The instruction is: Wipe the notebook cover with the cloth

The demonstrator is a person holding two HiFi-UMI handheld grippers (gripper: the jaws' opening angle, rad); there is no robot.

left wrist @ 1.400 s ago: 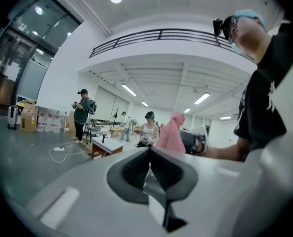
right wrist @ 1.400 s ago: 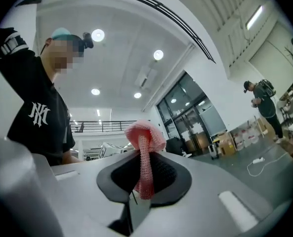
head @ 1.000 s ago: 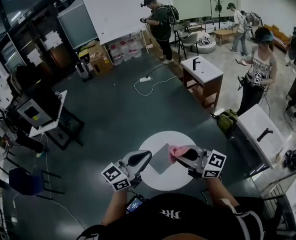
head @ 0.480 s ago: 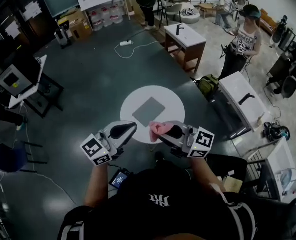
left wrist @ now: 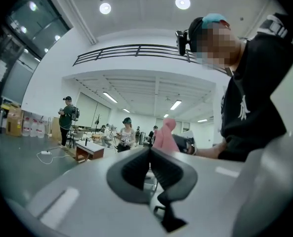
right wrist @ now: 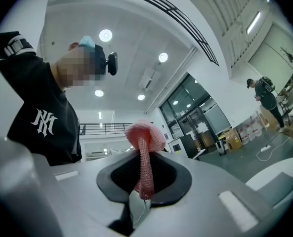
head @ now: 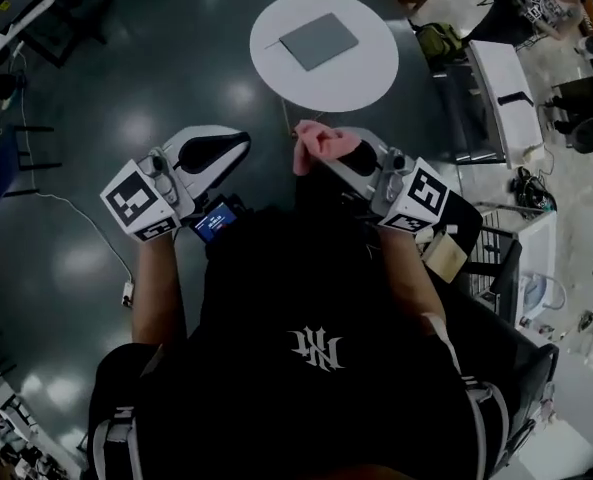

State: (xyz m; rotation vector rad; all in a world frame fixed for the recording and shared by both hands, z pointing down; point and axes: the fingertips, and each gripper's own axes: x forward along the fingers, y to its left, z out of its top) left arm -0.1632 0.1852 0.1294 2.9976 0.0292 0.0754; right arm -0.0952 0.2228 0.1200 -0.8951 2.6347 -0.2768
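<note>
Well to the left of the round white table (head: 276, 78), a pale cable (head: 71, 223) trailed across the dark floor (head: 106, 68). Closer to the table, but off its near-left edge and over the floor, the person held the left gripper (head: 238, 141) raised, its marker cube (head: 136, 200) turned toward the body. The left gripper view showed its two dark pads (left wrist: 131, 169) pressed flat against each other with nothing caught between them. A small lit screen (head: 217, 220) sat just behind that gripper, against the person's black shirt (head: 316, 358).

On the table itself, the grey notebook (head: 319, 40) lay closed and flat near the middle of the top, set at an angle, with bare white surface all round it. Neither gripper was over the table or touching the notebook.

Just off the table's near edge, the right gripper (head: 328, 154) was also held up, with its own marker cube (head: 416, 196) toward the body. Its jaws were clamped on the pink cloth (head: 309, 144). In the right gripper view a narrow strip of the mesh-textured fabric ran up between the pads and bunched into a rounded lump above the tips. The cloth hung well apart from the notebook.

To the right of the table, a green bag (head: 438, 40) sat on the floor just beside its edge. Farther right stood a long white bench (head: 496, 63) with a small dark object (head: 513, 98) on top.
</note>
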